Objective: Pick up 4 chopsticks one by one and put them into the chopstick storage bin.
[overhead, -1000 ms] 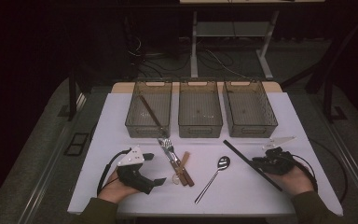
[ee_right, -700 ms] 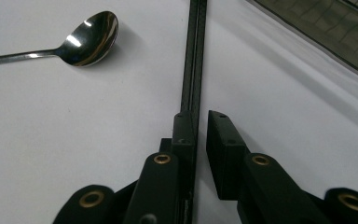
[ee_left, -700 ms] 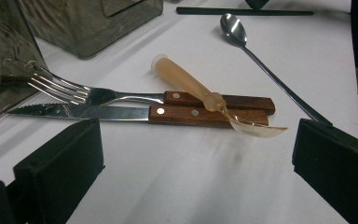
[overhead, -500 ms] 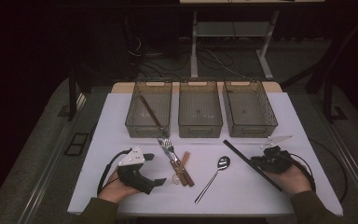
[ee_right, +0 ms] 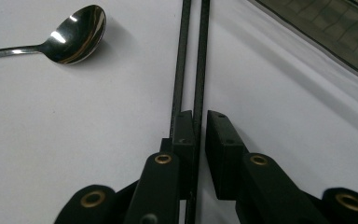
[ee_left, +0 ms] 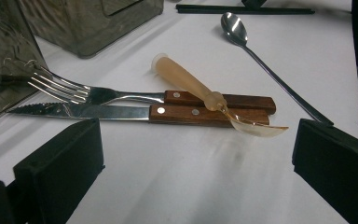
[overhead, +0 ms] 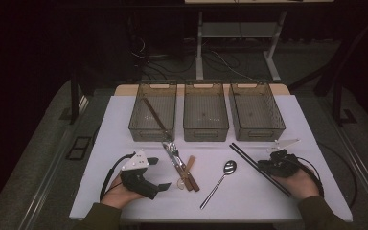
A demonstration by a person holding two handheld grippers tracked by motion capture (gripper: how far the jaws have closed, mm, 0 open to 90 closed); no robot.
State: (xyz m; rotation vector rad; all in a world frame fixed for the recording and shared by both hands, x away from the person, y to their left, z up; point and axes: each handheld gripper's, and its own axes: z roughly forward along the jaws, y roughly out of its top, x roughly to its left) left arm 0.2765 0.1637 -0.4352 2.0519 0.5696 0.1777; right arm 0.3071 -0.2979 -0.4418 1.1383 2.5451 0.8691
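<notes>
Right gripper (ee_right: 199,140) clamps down on the pair of black chopsticks (ee_right: 192,56) lying flat on the white table (overhead: 249,191) just right of the metal spoon (ee_right: 74,35), while the left gripper (ee_left: 191,168) rests with jaws spread wide before the fork (ee_left: 74,91), knife (ee_left: 121,112) and amber plastic spoon (ee_left: 200,88).

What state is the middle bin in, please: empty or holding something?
Empty. The high view shows the middle bin with a bare floor, while the left bin holds a long brown stick.

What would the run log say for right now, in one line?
right tongs: shut on pair of thin black chopsticks | left tongs: open near wooden-handled knife | chopsticks: on white table
</notes>
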